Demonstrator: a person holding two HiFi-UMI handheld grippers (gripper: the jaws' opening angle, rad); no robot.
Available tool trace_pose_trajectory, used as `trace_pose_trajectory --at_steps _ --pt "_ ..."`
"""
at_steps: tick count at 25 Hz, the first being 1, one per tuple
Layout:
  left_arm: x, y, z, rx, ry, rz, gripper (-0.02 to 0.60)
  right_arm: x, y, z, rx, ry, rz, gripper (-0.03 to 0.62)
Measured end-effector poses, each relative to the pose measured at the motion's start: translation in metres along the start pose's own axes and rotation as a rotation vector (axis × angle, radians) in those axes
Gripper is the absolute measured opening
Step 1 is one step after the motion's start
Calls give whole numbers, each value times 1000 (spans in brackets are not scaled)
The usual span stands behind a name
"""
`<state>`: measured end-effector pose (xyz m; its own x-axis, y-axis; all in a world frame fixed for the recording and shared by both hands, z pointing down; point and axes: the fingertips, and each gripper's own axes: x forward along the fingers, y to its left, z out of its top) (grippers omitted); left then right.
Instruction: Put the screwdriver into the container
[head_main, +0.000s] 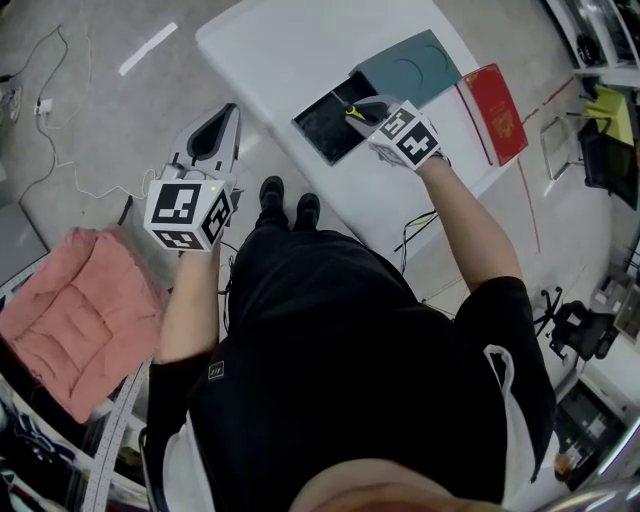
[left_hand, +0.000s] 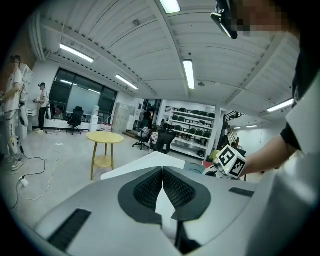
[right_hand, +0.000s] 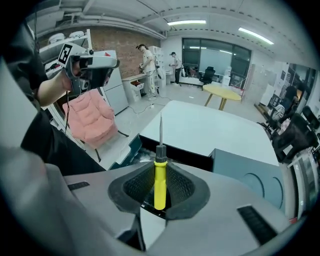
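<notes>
A screwdriver with a yellow handle (right_hand: 159, 182) and a thin metal shaft is clamped between the pads of my right gripper (right_hand: 159, 174), its tip pointing away from me. In the head view the right gripper (head_main: 366, 109) holds the screwdriver (head_main: 354, 113) over the near end of a dark open container (head_main: 326, 128) on the white table (head_main: 290, 50). The container's dark rim (right_hand: 190, 159) lies just beyond the jaws. My left gripper (head_main: 220, 122) hangs off the table over the floor, its jaws shut with nothing between them (left_hand: 162, 176).
A teal lid (head_main: 410, 65) lies beside the container, and a red book (head_main: 496, 108) lies further right. A pink cushion (head_main: 75, 305) sits on the floor at the left. Cables trail on the floor. A round yellow table (left_hand: 104, 138) and people stand far off.
</notes>
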<state>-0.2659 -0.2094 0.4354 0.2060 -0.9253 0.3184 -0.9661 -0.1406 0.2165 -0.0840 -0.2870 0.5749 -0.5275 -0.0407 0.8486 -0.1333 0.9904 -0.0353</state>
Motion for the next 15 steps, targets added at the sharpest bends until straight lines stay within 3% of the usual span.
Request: trace_pose_trajectory --at_steps 5,15 --pt "-3 -3 -2 11 9 2 17 11 3 -7 -96 80 10 83" --pt "-24 4 -14 -17 14 39 17 41 17 -32 -422 344 41 83"
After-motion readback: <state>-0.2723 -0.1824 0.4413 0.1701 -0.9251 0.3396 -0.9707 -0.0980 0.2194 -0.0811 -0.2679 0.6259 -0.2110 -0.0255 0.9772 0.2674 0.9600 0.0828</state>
